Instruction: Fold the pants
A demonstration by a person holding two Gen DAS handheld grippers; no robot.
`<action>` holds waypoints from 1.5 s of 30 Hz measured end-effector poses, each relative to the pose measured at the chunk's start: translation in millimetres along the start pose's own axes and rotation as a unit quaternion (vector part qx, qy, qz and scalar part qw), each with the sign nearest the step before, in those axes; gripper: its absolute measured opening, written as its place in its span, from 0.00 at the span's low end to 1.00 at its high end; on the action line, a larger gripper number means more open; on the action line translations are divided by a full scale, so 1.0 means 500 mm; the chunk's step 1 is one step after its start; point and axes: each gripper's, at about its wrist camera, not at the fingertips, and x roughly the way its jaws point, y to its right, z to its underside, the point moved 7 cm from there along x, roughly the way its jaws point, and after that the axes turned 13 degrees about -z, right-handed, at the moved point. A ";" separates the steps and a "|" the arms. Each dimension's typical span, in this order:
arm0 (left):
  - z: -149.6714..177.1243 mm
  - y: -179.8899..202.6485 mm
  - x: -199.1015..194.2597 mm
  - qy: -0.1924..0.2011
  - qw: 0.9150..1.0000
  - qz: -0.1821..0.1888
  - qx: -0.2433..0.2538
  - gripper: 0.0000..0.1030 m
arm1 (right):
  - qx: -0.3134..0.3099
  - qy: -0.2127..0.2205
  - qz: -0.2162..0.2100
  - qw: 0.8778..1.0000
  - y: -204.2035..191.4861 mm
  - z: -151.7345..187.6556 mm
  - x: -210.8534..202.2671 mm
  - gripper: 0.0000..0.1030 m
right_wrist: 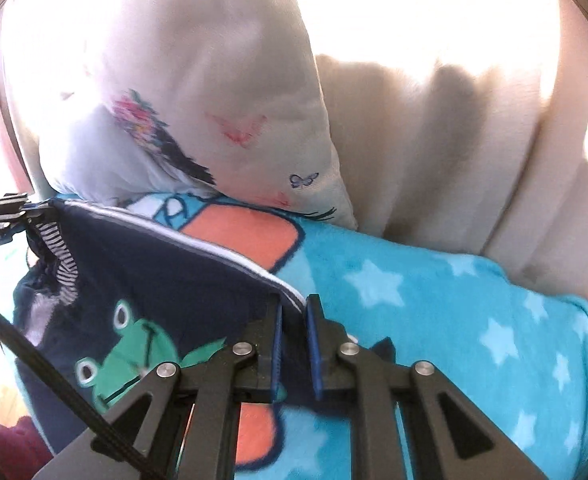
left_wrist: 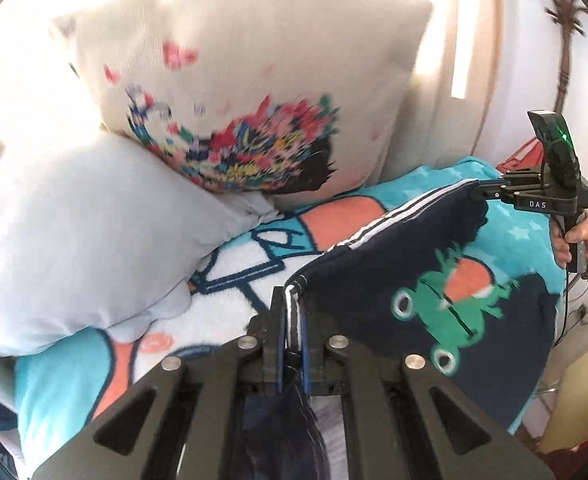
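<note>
Over the star-print fleece blanket (right_wrist: 434,288) on the bed, the navy frog-print pants (left_wrist: 394,264) are hanging stretched. The left gripper (left_wrist: 292,332) and right gripper (right_wrist: 293,332) are each pinching the striped edge. Being soft and light, the cloth is likely sagging between holds, so corners suit best.

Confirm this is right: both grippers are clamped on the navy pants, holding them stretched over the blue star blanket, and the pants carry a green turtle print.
Not quite. The print is a green frog, not a turtle; the left wrist view shows it. Otherwise correct: the left gripper and right gripper clamp the navy pants over the blue star blanket.
</note>
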 end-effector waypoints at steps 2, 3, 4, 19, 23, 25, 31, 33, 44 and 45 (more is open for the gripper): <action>0.019 0.012 -0.046 0.020 1.000 -0.002 0.004 0.06 | 0.000 0.018 0.003 1.000 -0.029 0.020 -0.032 0.12; 0.030 0.015 -0.064 0.027 1.000 -0.003 0.004 0.06 | 0.000 0.025 0.004 1.000 -0.044 0.029 -0.045 0.12; 0.042 0.018 -0.078 0.033 0.999 -0.004 0.002 0.06 | 0.002 0.036 0.004 0.999 -0.063 0.045 -0.063 0.12; 0.333 0.023 -0.127 -0.065 0.997 -0.041 -0.009 0.12 | 0.066 0.070 -0.039 0.995 -0.206 0.270 -0.101 0.13; 0.353 -0.002 -0.135 -0.074 0.996 -0.029 -0.036 0.13 | 0.088 0.073 -0.043 0.993 -0.203 0.286 -0.088 0.15; 0.357 -0.019 -0.147 -0.071 0.996 -0.029 -0.047 0.16 | 0.093 0.065 -0.026 0.993 -0.198 0.300 -0.088 0.26; 0.343 -0.083 -0.186 -0.049 0.992 -0.022 -0.112 0.31 | 0.153 0.141 -0.016 0.978 -0.180 0.330 -0.177 0.58; 0.325 -0.091 -0.190 -0.036 0.991 -0.015 -0.131 0.31 | 0.169 0.163 -0.009 0.972 -0.161 0.322 -0.195 0.58; 0.238 -0.061 -0.182 0.009 0.982 0.063 -0.176 0.45 | 0.253 0.117 0.001 0.960 -0.076 0.297 -0.076 0.16; 0.233 -0.058 -0.179 0.010 0.982 0.066 -0.176 0.46 | 0.249 0.128 -0.002 0.960 -0.084 0.294 -0.090 0.15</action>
